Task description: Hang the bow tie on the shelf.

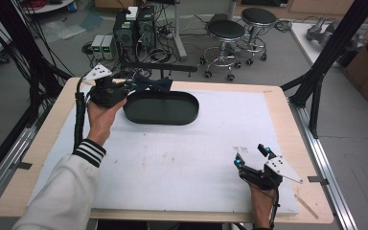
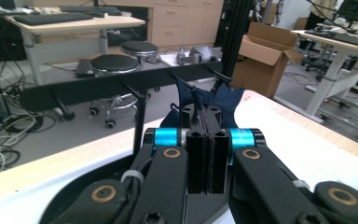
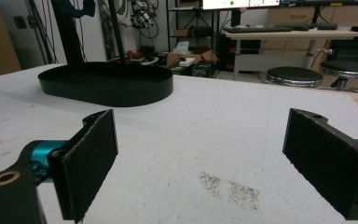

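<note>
Dark blue cloth, a single bow tie [image 2: 204,100], is pinched between the closed jaws of the left gripper [image 1: 127,86], sticking out just past the fingertips and held in the air above the far left rim of the one black oval tray [image 1: 161,108], which sits on the white mat covering the bench [image 1: 278,103]. The right gripper [image 1: 252,155] rests well apart at the near right of the mat, its two padded jaws spread wide with nothing between them. In all there are two grippers, one bow tie and one tray.
</note>
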Demonstrator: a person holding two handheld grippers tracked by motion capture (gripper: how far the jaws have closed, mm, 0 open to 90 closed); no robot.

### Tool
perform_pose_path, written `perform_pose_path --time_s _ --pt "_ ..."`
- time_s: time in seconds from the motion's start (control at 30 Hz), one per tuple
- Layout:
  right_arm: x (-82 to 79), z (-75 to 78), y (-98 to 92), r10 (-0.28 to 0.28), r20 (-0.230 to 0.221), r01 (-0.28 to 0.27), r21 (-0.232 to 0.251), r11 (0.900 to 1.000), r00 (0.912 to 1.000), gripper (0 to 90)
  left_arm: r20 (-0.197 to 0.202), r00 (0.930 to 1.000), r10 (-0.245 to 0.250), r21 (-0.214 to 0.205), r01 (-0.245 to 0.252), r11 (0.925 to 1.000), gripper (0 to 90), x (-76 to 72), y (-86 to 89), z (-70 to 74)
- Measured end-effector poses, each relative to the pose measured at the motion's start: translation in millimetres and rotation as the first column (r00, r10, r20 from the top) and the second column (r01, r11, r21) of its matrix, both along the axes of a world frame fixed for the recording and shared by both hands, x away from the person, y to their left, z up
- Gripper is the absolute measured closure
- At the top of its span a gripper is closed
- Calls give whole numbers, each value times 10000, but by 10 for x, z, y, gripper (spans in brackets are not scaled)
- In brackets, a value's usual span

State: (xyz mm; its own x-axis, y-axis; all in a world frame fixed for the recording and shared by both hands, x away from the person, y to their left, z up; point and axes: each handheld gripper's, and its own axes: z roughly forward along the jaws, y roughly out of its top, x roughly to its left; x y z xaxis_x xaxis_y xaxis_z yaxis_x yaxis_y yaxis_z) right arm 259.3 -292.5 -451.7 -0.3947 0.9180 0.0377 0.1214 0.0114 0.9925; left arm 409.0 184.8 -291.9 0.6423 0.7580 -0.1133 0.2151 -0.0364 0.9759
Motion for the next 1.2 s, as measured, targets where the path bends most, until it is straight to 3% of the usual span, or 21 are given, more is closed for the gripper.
perform_pose_path --time_s 0.17,0.4,0.57,0.87,1.07,1.2 --pt "-1 0 1 5 9 -5 -11 10000 10000 92 162 9998 -63 -123 65 9999 889 4 -16 111" --pt "-1 0 0 2 14 -2 -3 10000 10000 92 311 9995 -17 34 16 10000 889 23 -36 178" --pt "-4 -1 0 -17 -31 17 37 10000 10000 92 296 9996 -22 -131 26 9999 889 55 -36 223" --pt "-3 0 1 -11 -12 11 27 10000 10000 92 692 9975 149 -295 -129 9995 889 114 -40 364" --pt "-5 0 1 -16 -37 17 76 10000 10000 92 730 9963 452 -550 -412 9976 889 191 28 374" --pt "-4 -1 1 -19 -32 19 67 10000 10000 92 720 9953 640 -421 -611 9972 889 241 67 343"
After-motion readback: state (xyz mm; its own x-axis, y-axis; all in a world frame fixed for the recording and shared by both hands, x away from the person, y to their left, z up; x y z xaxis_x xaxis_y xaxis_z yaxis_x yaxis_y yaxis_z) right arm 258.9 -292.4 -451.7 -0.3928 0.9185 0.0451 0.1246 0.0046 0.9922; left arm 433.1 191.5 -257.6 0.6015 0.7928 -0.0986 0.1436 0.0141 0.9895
